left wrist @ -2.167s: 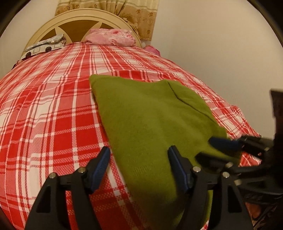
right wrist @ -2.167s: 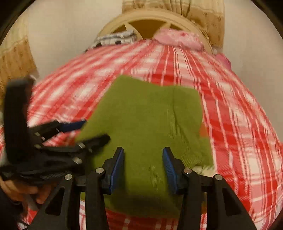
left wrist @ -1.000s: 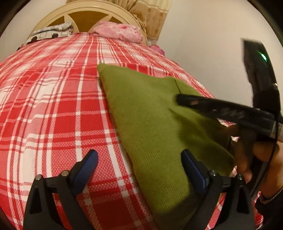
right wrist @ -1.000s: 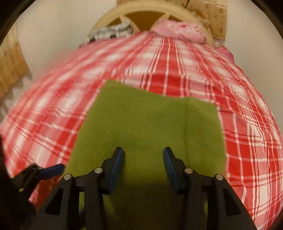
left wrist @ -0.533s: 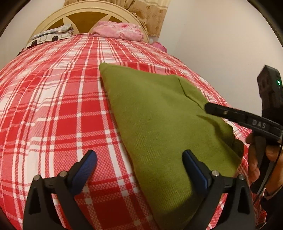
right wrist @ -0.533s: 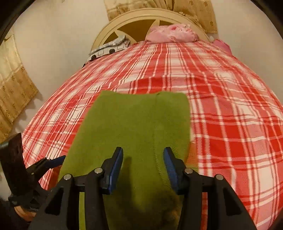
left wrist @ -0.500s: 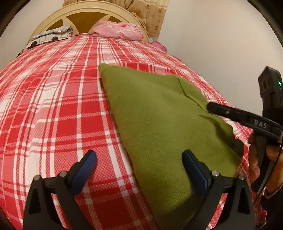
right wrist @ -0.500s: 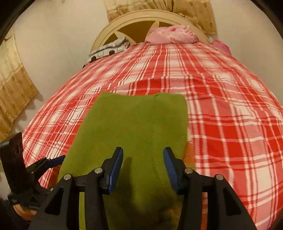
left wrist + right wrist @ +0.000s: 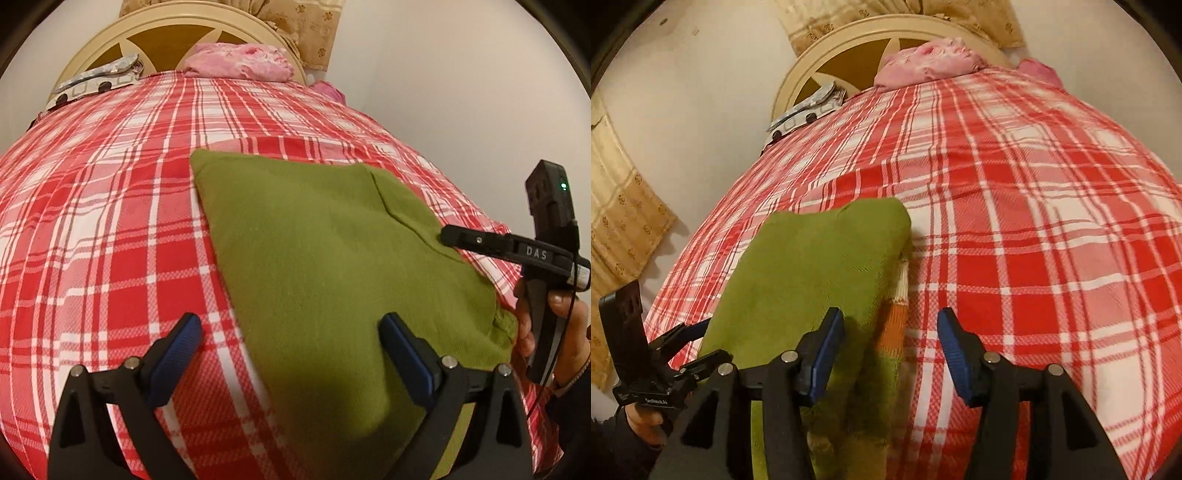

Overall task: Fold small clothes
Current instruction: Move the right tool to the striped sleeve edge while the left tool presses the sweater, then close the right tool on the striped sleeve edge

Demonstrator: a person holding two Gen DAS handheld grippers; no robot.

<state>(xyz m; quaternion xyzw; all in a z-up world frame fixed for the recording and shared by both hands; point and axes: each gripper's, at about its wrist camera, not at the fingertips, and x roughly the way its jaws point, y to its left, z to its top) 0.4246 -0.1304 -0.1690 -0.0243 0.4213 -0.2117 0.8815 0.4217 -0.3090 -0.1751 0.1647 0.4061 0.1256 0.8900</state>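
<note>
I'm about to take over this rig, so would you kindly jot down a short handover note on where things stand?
Left gripper: open, empty, straddling the near left edge of the green garment.
Right gripper: open, empty, over the garment's right edge.
Garment: flat on the plaid bedspread, one flap already folded over it; striped fabric shows at its right edge.
Left: the remaining folds.

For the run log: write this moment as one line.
left gripper: open, straddling garment's left edge | right gripper: open, at its right edge | green garment: flat on plaid bedspread

Garment (image 9: 332, 258) on bedspread (image 9: 110, 221), pillow (image 9: 240, 66) behind
</note>
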